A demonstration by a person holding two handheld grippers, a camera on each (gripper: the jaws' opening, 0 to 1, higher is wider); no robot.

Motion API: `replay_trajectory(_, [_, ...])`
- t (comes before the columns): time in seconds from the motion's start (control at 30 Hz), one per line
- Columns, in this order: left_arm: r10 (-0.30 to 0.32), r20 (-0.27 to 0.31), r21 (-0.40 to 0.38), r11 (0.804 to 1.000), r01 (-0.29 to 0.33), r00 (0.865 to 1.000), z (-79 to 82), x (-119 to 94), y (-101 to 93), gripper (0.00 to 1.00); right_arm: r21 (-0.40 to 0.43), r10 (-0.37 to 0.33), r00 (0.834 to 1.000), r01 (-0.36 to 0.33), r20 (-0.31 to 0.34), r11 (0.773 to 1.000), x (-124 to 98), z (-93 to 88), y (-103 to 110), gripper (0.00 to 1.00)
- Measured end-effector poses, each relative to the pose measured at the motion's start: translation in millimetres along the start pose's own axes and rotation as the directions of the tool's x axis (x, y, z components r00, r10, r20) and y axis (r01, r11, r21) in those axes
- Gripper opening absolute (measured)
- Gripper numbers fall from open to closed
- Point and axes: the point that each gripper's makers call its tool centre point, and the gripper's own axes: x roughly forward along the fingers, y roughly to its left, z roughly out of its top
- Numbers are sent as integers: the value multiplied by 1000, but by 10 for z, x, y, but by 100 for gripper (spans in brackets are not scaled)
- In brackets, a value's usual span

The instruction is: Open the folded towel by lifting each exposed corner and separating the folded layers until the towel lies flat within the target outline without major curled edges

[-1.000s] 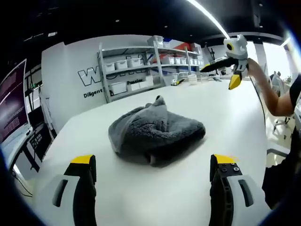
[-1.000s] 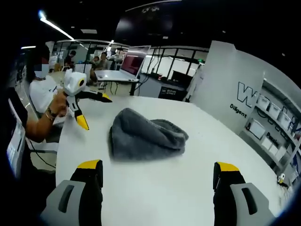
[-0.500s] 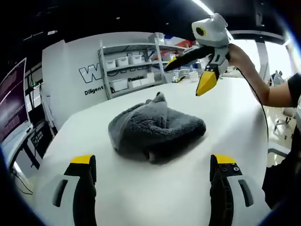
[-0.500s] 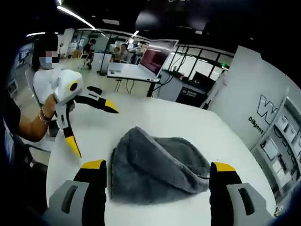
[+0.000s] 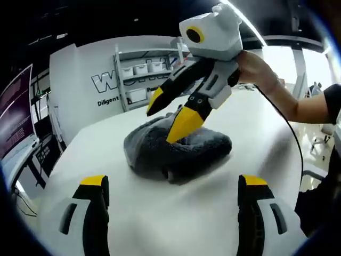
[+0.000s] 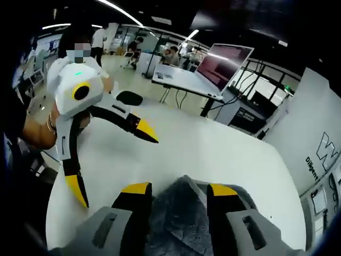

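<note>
- Found the grey towel [image 5: 176, 152] bunched in a soft, folded heap near the middle of the white table [image 5: 160, 224], one rounded fold facing the left gripper view.
- Held the left gripper [image 5: 173, 184] low over the near side of the table, well short of the towel, with its yellow-tipped jaws spread wide and nothing between them.
- Saw the same left gripper [image 6: 112, 160] from the right gripper view, off to the left over bare table, white body uppermost, jaws splayed far apart and touching nothing.
- Brought the right gripper [image 5: 169, 113] in from the upper right of the left gripper view, held in a person's hand [image 5: 256, 69], black-and-yellow jaws angled down over the top of the heap.
- Set the right gripper [image 6: 180, 190] astride a raised ridge of the towel [image 6: 178, 218], jaws drawn in to a narrow gap with grey pile filling the space between them.
- Could not tell from either view whether those jaws actually pinched the cloth or merely flanked it.
- Showed much of the towel's top hidden behind the right gripper in the left gripper view.
- Took in metal shelves [image 5: 144, 74] stocked with pale bins against a white lettered wall [image 5: 80, 90] beyond the table.
- Caught an open laptop [image 6: 224, 58] on a desk past the far edge of the table, with people farther back in the room.
</note>
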Motion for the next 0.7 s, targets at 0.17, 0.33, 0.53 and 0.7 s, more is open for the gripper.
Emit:
replay_trajectory(0.17, [14,-4,-10,1000,-14,1000,-42,-43,40,99,-16,47,994,-48,-97,999,171,-228,54,31])
replay_trajectory(0.33, [23,-1,-20,1000,-23,1000,-37,-61,83,99,-45,56,993,-60,-102,997,214,-331,102,17])
replay_trajectory(0.53, [29,4,-26,999,-29,1000,-11,-101,95,98,-65,30,999,-32,-41,997,148,-257,20,5])
replay_trajectory(0.7, [32,7,-25,999,-32,999,26,-93,103,98,-6,-41,999,41,33,999,-104,-213,-153,4])
